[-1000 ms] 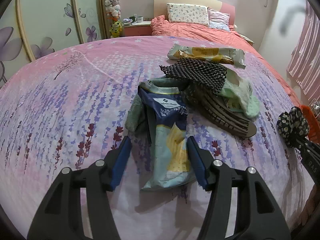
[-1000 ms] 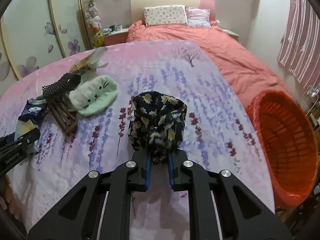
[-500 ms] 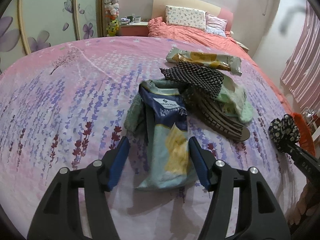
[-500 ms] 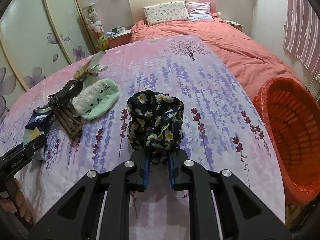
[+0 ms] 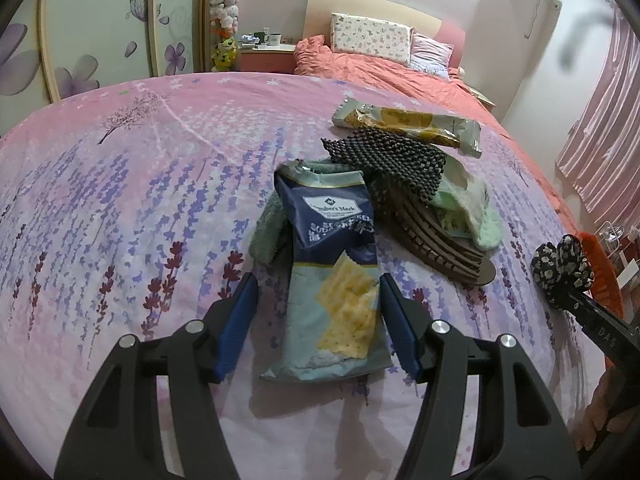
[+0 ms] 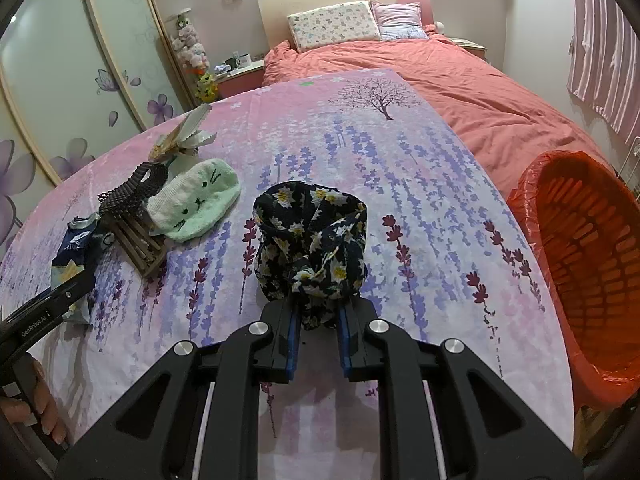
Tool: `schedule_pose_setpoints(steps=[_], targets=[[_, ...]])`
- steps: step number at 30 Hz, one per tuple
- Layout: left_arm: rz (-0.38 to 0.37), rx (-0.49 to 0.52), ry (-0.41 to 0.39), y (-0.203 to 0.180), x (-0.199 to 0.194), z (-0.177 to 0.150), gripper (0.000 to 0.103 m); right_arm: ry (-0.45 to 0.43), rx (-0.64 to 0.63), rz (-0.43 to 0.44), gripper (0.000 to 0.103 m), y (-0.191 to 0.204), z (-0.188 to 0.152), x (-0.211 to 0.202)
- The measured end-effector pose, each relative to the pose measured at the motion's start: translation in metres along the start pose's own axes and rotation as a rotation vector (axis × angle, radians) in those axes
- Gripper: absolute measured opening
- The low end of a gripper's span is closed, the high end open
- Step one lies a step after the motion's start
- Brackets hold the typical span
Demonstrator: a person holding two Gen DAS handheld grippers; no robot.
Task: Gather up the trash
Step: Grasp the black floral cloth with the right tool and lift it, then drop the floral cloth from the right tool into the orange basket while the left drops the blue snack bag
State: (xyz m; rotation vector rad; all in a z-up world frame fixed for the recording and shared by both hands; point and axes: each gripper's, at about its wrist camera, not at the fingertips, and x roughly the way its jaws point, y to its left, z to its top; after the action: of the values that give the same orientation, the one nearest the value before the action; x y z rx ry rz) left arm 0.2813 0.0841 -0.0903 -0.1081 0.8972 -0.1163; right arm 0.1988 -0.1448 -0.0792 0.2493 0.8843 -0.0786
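Left gripper open, blue pads either side of cracker bag lying flat on pink floral bed cover; right pad possibly brushing bag edge, hard to tell. Right gripper closed on dark daisy-print cloth, bunched above cover. Beyond bag: slatted wooden piece, black mesh mat, mint cat-face hat, snack wrapper. Orange basket beside bed at right. Pillows far back.

cracker bag navy, pale blue | basket orange | scrunchie black floral
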Motion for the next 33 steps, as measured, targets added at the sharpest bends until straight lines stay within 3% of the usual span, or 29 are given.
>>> schedule_pose_setpoints(steps=[4, 7, 12, 16, 18, 19, 20, 23, 33], targets=[[-0.025, -0.003, -0.003, 0.002, -0.001, 0.001, 0.062, 0.001, -0.010, -0.009, 0.017, 0.000, 0.000, 0.000], [0.007, 0.099, 0.018, -0.006, 0.001, 0.002, 0.062, 0.001, -0.016, -0.015, 0.018, 0.000, -0.001, -0.001], [0.007, 0.140, 0.032, -0.005, -0.001, 0.000, 0.062, -0.001, -0.022, -0.019, 0.020, 0.002, 0.000, -0.001], [0.014, 0.132, 0.018, 0.002, -0.004, 0.000, 0.062, -0.003, -0.029, -0.015, 0.045, 0.007, 0.000, -0.001], [0.012, 0.120, 0.018, 0.003, -0.003, 0.000, 0.058, -0.004, -0.028, -0.036, 0.046, 0.012, 0.000, 0.000], [0.005, 0.118, 0.021, 0.004, -0.003, 0.000, 0.054, -0.005, -0.028, -0.038, 0.041, 0.013, 0.000, 0.000], [0.008, 0.124, 0.017, 0.003, -0.003, -0.001, 0.046, -0.007, -0.026, -0.037, 0.024, 0.014, 0.001, 0.000], [0.009, 0.146, 0.012, -0.001, -0.005, -0.002, 0.044, -0.013, 0.001, -0.022, 0.013, 0.012, -0.001, -0.002], [0.001, 0.150, -0.047, -0.006, -0.038, -0.001, 0.042, -0.102, 0.002, -0.021, 0.012, 0.000, -0.003, -0.044]])
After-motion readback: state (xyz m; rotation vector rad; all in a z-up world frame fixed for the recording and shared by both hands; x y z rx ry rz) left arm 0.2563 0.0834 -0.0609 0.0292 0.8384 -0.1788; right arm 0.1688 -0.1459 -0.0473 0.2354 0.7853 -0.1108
